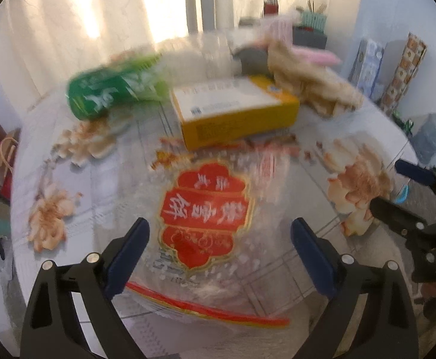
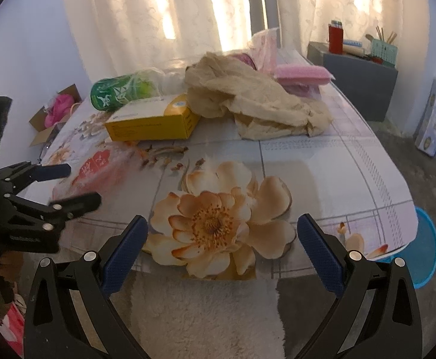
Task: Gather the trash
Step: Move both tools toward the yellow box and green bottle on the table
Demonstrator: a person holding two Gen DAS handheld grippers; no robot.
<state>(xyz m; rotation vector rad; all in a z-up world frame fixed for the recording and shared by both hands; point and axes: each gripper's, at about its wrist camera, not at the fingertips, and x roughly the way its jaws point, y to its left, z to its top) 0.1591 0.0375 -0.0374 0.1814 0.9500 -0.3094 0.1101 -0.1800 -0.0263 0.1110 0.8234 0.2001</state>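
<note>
A clear plastic bag with a red label (image 1: 206, 215) lies on the flowered tablecloth (image 1: 277, 272), right in front of my open left gripper (image 1: 219, 236), whose fingers straddle its near end. Behind it lie a yellow box (image 1: 235, 110), a green bottle (image 1: 110, 95) and crumpled beige paper (image 1: 310, 74). My right gripper (image 2: 222, 233) is open and empty over the table's near edge, above a printed flower. The bag (image 2: 95, 167), box (image 2: 152, 119), bottle (image 2: 119, 89) and paper (image 2: 247, 101) show in the right wrist view, with the left gripper (image 2: 77, 185) at the left.
Pink packaging (image 2: 301, 73) lies at the table's far end. A blue bin (image 2: 424, 248) stands below the table's right edge. A cardboard box with pink contents (image 2: 56, 110) sits on the floor at left. A dark cabinet (image 2: 358, 77) stands at back right. Curtains hang behind.
</note>
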